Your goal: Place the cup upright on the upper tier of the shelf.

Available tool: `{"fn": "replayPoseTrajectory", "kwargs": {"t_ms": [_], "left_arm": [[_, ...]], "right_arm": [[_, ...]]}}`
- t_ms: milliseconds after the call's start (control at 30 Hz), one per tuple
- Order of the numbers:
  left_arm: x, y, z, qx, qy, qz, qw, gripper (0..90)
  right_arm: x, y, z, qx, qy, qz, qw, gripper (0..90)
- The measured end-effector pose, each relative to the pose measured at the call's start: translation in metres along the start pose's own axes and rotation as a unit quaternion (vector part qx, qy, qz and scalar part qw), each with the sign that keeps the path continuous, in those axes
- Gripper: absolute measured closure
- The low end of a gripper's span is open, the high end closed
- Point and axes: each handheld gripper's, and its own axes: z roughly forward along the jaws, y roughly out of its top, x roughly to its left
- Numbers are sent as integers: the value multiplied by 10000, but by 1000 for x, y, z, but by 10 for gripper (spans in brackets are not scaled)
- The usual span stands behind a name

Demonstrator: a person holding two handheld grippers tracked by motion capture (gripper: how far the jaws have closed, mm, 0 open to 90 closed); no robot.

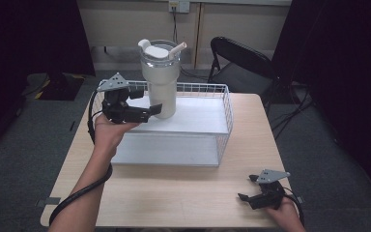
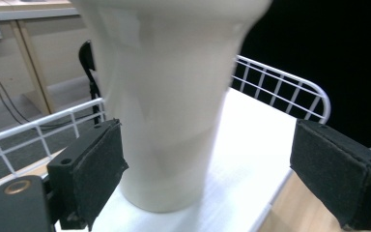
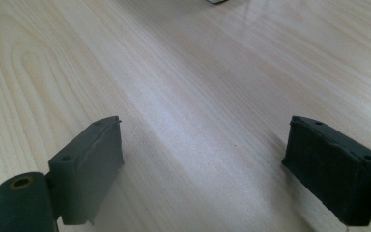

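A tall cream tumbler [image 1: 160, 84] with a clear lid and a straw stands upright on the white top board of a wire rack [image 1: 203, 87]. My left gripper [image 1: 149, 100] is at the tumbler's lower part, open. In the left gripper view the tumbler [image 2: 169, 96] stands between the jaws of the left gripper [image 2: 207, 145]. The left pad [image 2: 96, 169] sits right beside its wall, and the other pad is well apart from it. My right gripper [image 1: 247, 187] rests low over the table's front right, open. Bare wood lies between the jaws of the right gripper [image 3: 205, 145].
The rack's white wire rim [image 2: 280, 79] rises around the board's back and sides. The wooden table [image 1: 183, 193] has free room in front of the rack. A black folding chair [image 1: 241, 63] stands behind the table at the right.
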Motion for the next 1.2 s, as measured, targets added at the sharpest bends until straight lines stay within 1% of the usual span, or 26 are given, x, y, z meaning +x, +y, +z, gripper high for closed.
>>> {"fn": "replayPoseTrajectory", "kwargs": {"t_ms": [100, 333, 500, 633, 733, 800, 833, 900, 967, 1067, 1133, 1200], "left_arm": [[-4, -2, -3, -7, -117, -24, 9999, 118], [-11, -8, -6, 82, -218, -44, 9997, 117], [-18, -14, -7, 103, -303, 31, 9995, 116], [-27, -17, -8, 133, -424, 152, 9989, 117], [-32, -21, -9, 107, -530, 161, 9984, 117], [-35, -25, -9, 116, -588, 176, 9980, 117], [-36, -28, -9, 105, -645, 145, 9978, 118], [-39, -33, -8, 169, -732, 155, 9971, 117], [-43, -40, -7, 199, -768, 212, 9966, 116], [-49, -49, -6, 216, -865, 239, 9957, 117], [-51, -56, -6, 218, -946, 184, 9951, 123], [-54, -63, -4, 256, -911, 192, 9953, 137]], "right_arm": [[0, 0, 0, 0, 0, -1, 10000, 126], [0, 0, 0, 7, 4, 9, 10000, 126], [0, 0, 0, 11, 6, 2, 10000, 126], [0, 0, 0, 11, 6, 2, 10000, 126], [0, 0, 0, 10, 6, 2, 10000, 126], [0, 0, 0, 10, 6, 2, 10000, 126], [0, 0, 0, 11, 6, 2, 10000, 126], [0, 0, 0, 10, 6, 2, 10000, 126], [0, 0, 0, 11, 6, 1, 10000, 126], [0, 0, 0, 10, 7, 2, 10000, 126], [0, 0, 0, 10, 6, 3, 10000, 126], [0, 0, 0, 9, 4, 4, 10000, 126]]}}
